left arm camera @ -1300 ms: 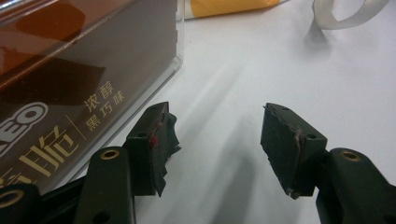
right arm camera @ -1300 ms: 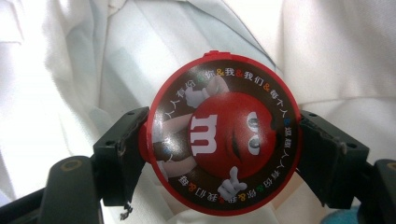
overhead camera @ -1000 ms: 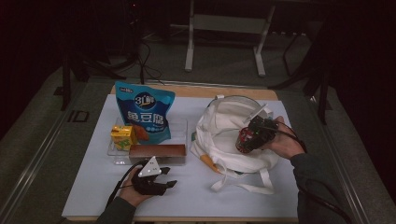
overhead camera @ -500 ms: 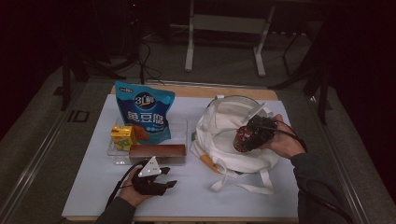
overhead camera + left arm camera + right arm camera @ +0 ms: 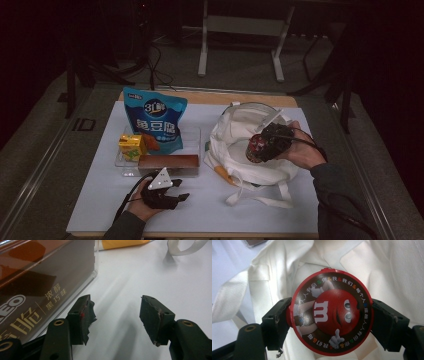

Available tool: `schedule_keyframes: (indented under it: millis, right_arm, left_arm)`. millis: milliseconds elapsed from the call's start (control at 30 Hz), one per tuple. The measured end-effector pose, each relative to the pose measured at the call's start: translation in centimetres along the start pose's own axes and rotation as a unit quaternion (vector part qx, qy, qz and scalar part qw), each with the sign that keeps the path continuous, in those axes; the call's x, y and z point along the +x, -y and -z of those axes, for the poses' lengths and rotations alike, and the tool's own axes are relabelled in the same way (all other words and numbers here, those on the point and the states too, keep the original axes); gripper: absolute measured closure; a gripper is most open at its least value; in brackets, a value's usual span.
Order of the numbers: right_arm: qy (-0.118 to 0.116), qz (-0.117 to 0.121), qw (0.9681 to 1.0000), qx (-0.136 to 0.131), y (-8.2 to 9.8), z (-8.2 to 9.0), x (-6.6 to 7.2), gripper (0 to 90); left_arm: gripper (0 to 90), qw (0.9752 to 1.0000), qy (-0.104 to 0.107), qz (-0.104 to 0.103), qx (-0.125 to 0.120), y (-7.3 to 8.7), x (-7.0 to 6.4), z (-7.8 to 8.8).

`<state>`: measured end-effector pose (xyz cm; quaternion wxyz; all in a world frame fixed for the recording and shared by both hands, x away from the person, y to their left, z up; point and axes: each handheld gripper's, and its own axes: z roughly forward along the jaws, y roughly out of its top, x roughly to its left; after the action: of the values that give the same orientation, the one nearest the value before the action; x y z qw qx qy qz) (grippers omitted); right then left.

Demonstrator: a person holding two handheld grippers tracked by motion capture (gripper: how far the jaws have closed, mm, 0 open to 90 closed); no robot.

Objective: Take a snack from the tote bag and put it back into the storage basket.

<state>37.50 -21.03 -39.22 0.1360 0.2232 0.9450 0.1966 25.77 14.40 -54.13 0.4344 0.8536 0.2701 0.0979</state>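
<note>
Right tongs (image 5: 329, 315), clamped on the red candy tin (image 5: 331, 312), have been lifted slightly above the white bag (image 5: 250, 150); left tongs (image 5: 115, 315) rest half-open, empty, near the table's front edge.

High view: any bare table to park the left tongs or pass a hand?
Free: the front strip of the table between left tongs and bag straps. Crowded: clear tray, white bag.

- My right claw (image 5: 329, 322) is black; the candy tub (image 5: 331, 312) in it is red and brown, with a white "m".
- The bag (image 5: 250, 150) is white.
- The snack pouch (image 5: 156, 120) is blue.
- The surface (image 5: 210, 210) is white.
</note>
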Motion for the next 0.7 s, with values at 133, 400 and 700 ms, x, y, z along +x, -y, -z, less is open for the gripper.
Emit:
schedule_keyframes:
  millis: [133,400,700]
  right_arm:
    - [-0.005,0.005,1.0,-0.004,-0.2,0.1,0.3,23.9]
    - [-0.009,0.019,0.9998,-0.006,-0.8,0.5,0.8,23.8]
    - [-0.015,0.035,0.9992,-0.009,-1.6,0.7,1.4,23.9]
  left_arm:
    - [43.0,1.0,0.0,0.0,0.0,0.0,0.0,0.0]
    - [43.0,1.0,0.0,0.0,-0.001,0.0,0.0,0.0]
    - [43.0,1.0,0.0,0.0,0.0,0.0,0.0,0.0]
